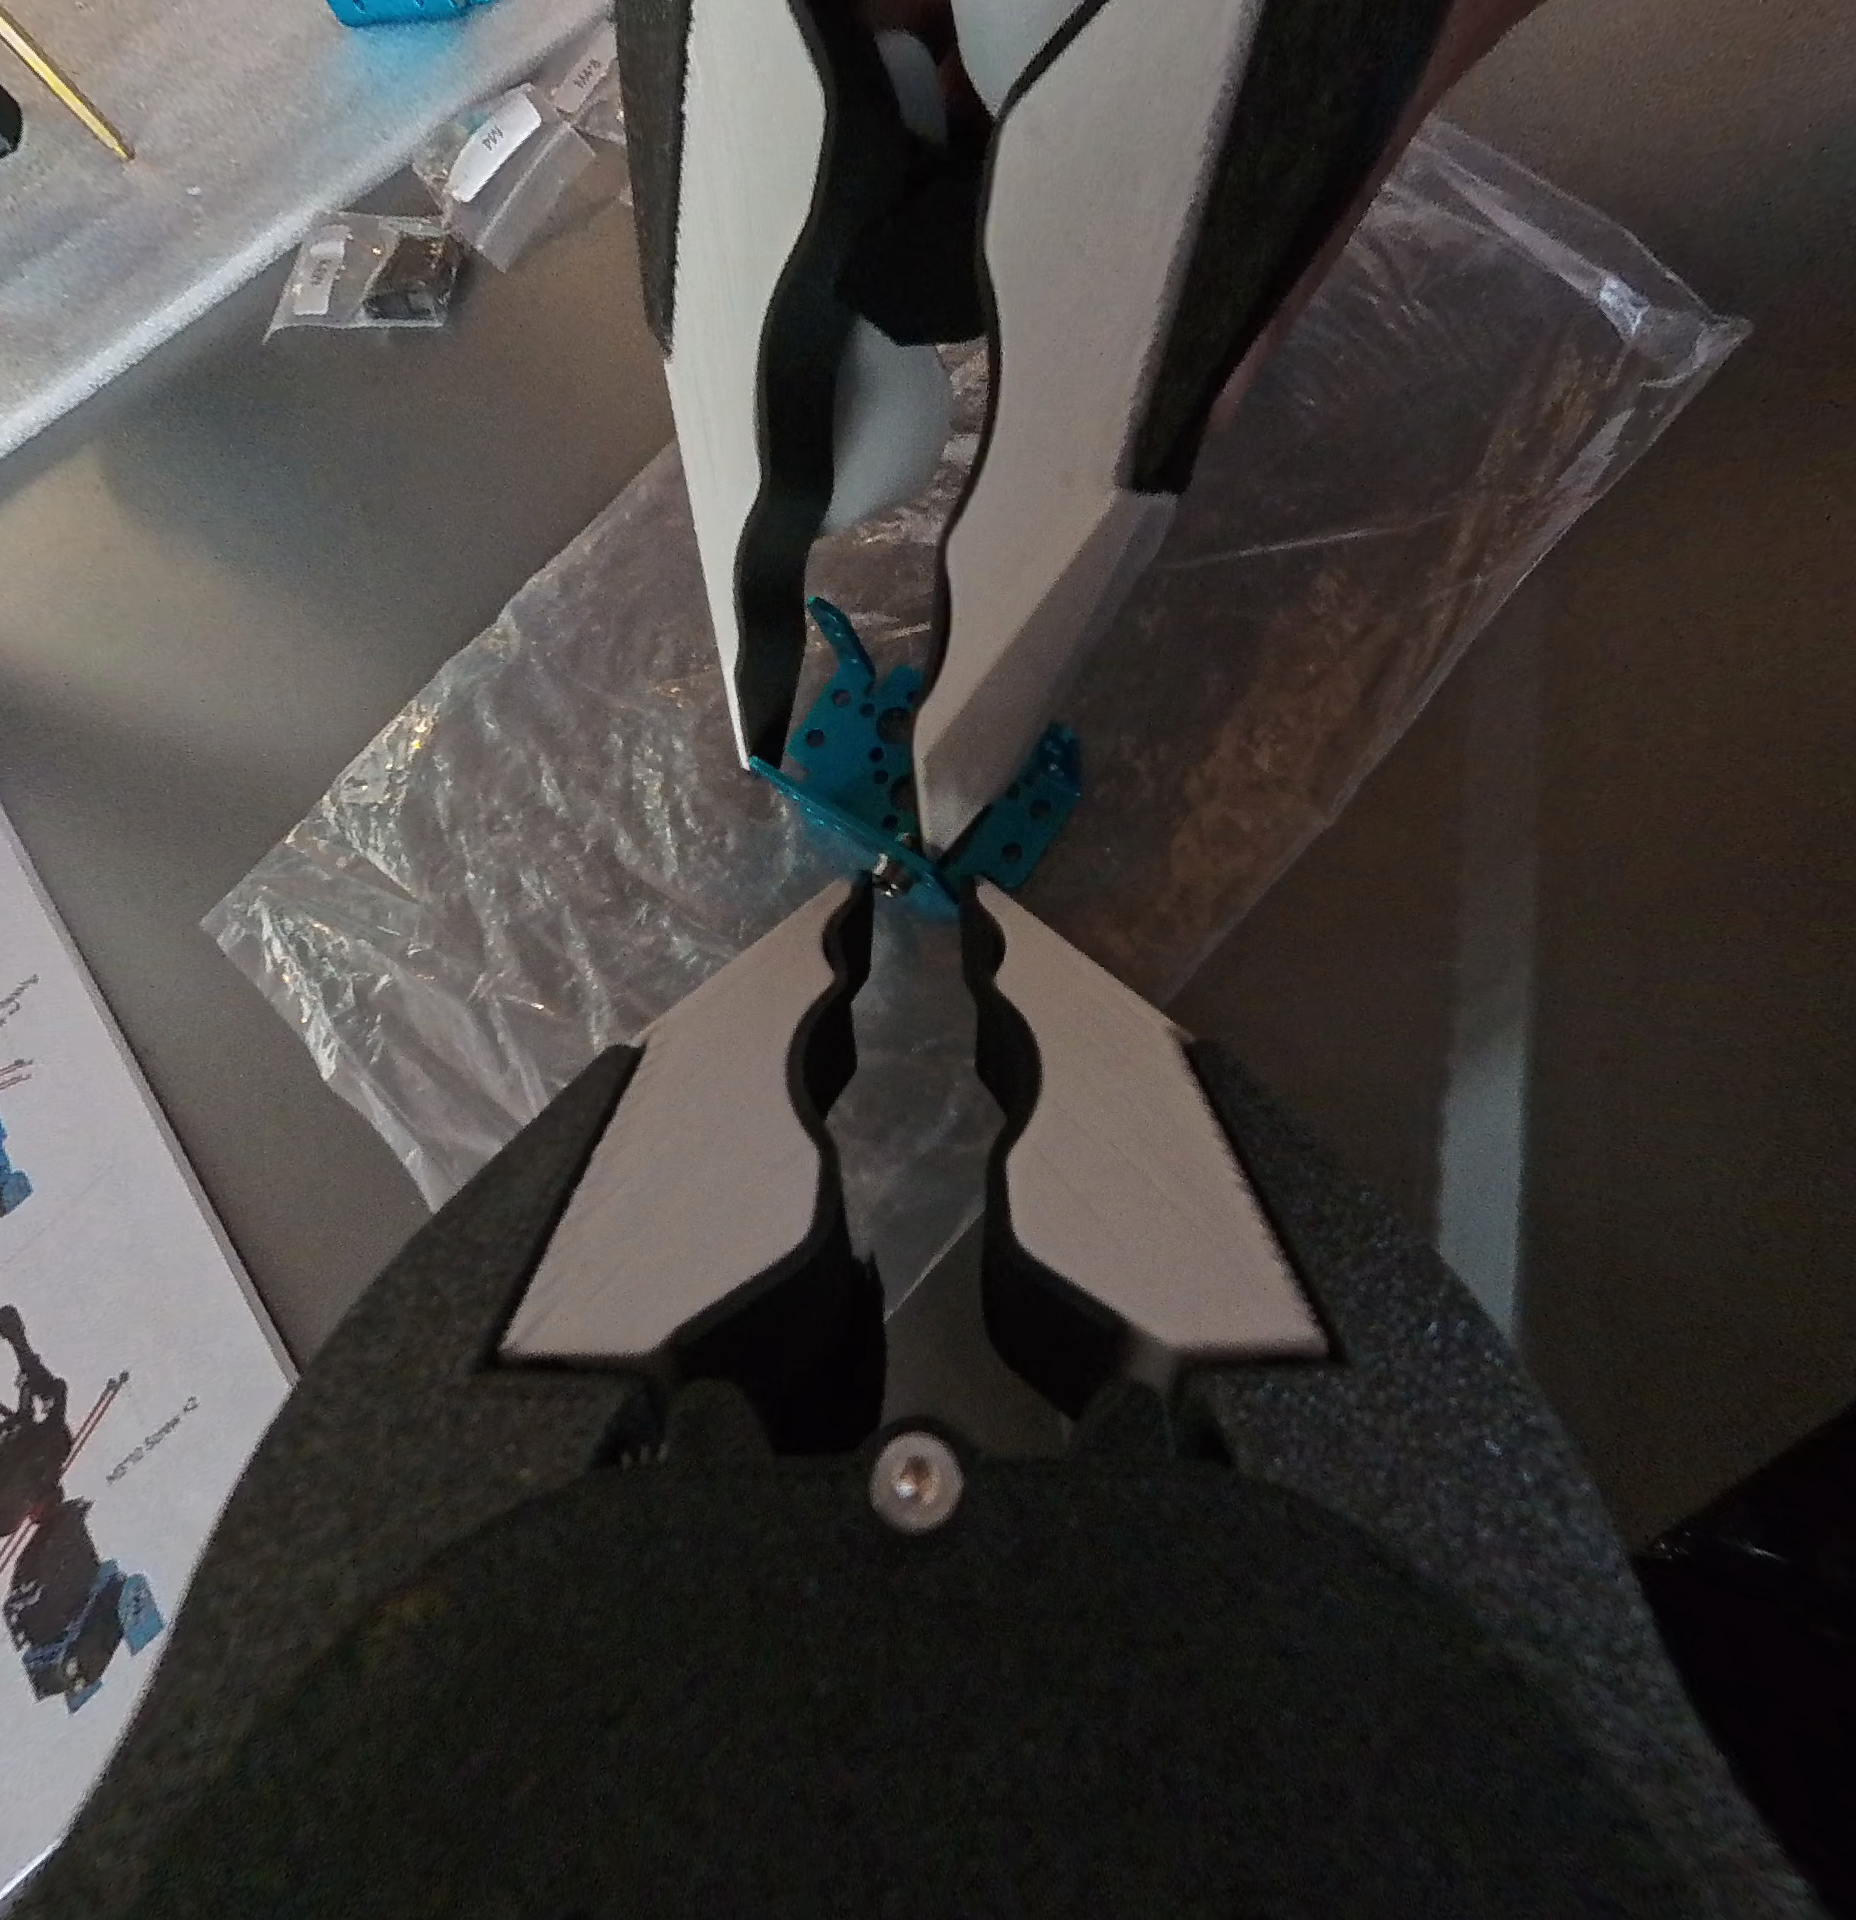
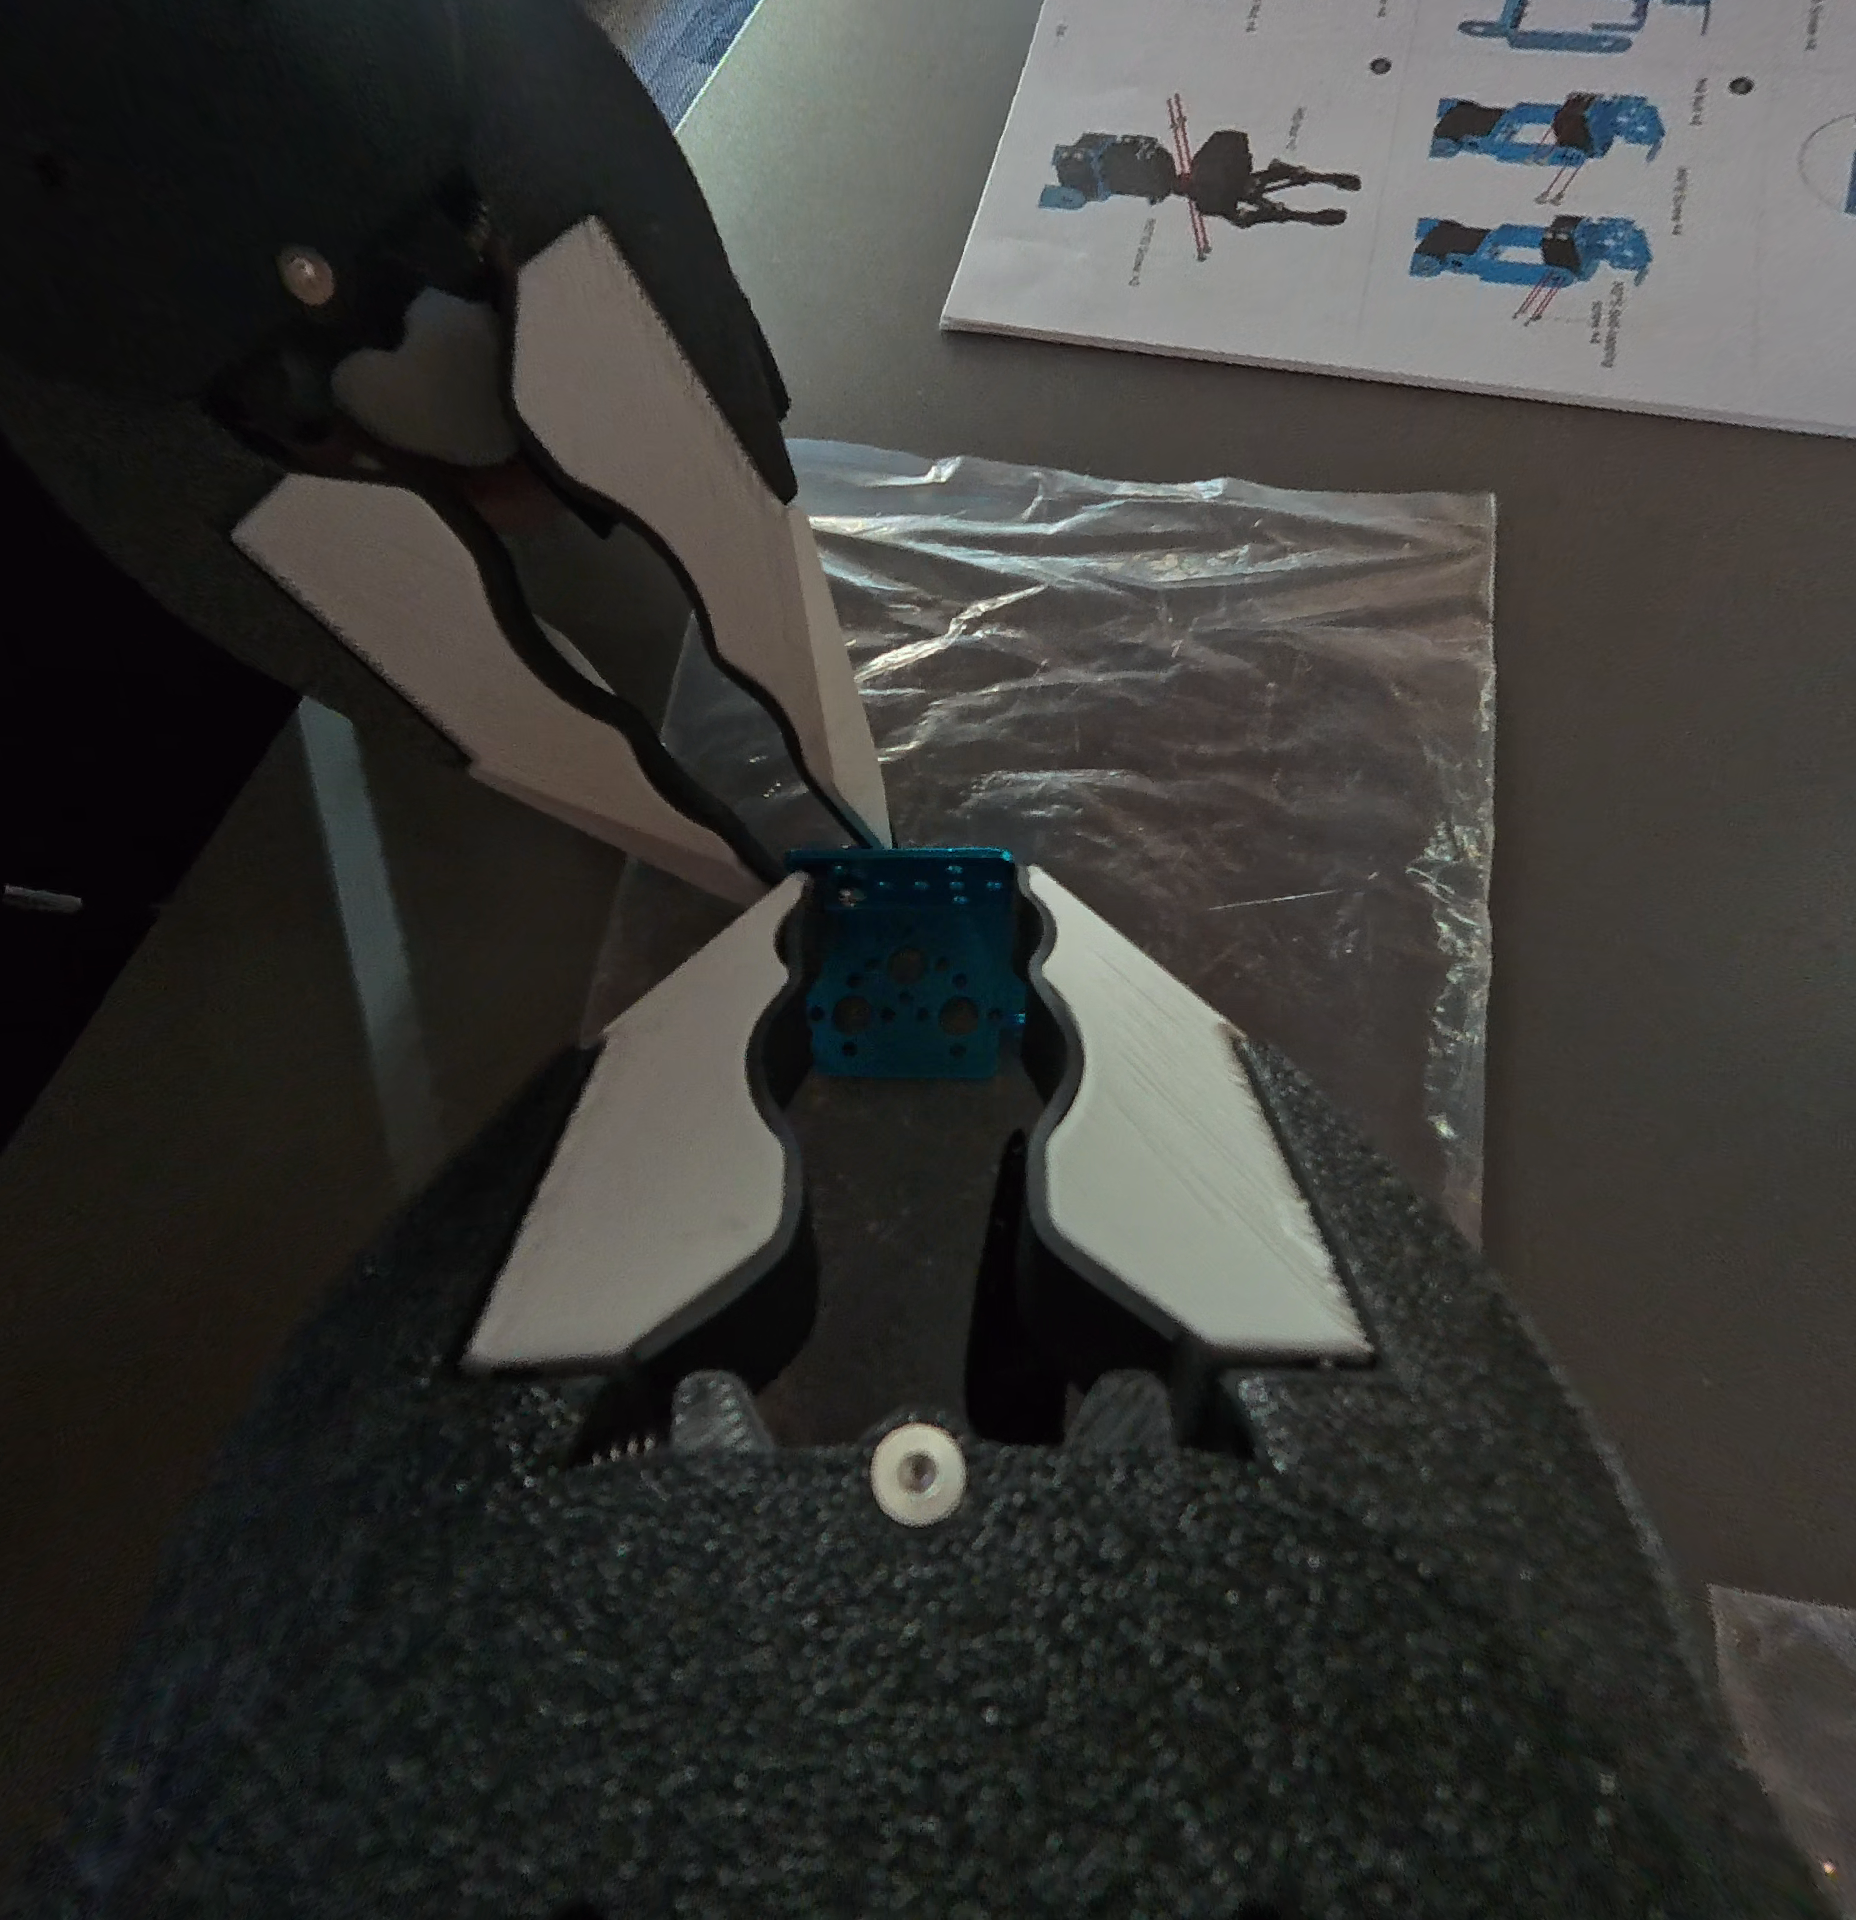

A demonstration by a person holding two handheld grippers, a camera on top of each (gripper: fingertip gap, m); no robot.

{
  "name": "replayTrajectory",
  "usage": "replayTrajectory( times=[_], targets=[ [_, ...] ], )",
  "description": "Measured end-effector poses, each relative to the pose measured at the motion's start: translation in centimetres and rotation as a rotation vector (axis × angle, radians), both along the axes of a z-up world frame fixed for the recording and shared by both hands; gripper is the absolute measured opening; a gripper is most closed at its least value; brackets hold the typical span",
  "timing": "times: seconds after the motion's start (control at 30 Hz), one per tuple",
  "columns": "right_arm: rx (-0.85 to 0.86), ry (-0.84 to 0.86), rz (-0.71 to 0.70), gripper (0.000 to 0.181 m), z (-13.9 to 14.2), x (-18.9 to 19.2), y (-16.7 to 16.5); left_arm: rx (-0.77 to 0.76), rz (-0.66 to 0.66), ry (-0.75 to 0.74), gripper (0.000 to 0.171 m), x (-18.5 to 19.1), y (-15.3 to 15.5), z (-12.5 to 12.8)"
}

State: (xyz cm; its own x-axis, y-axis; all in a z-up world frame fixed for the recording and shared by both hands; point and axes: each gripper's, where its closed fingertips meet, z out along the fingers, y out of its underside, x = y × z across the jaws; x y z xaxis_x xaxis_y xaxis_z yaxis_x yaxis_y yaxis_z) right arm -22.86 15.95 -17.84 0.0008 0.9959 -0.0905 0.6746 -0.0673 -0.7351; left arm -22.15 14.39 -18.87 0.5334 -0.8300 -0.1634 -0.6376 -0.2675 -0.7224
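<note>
Two claws closed on one blue bracket above a clear plastic bag.

At far left, one printed instruction sheet is seen on the grey surface; three small labelled parts bags are counted beyond it. At centre, the left claw is nearly closed, its tips pinching the near edge of the single perforated blue bracket. The right claw is part-open and clamped across the bracket's sides. One large clear plastic bag lies beneath, extending right.
</note>
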Motion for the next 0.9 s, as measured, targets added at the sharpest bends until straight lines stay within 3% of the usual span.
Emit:
replayTrajectory(
  times=[0.43,0.57,0.7,0.9],
  targets=[
    [-0.017,0.006,-0.001,0.034,0.01,0.05,0.02,0.004,-0.006,0.002,0.016,0.03,-0.08,0.02],
    [-0.036,0.028,-0.017,0.020,0.39,0.14,0.37,0.001,-0.007,-0.001,0.015,0.04,-0.11,0.01],
    [-0.030,0.009,0.012,0.038,0.03,0.10,-0.21,0.003,-0.006,0.000,0.016,0.09,-0.10,0.04],
    [-0.046,0.012,-0.008,0.031,-0.02,0.05,0.05,0.005,-0.007,0.001,0.016,0.08,-0.11,0.04]
  ],
)
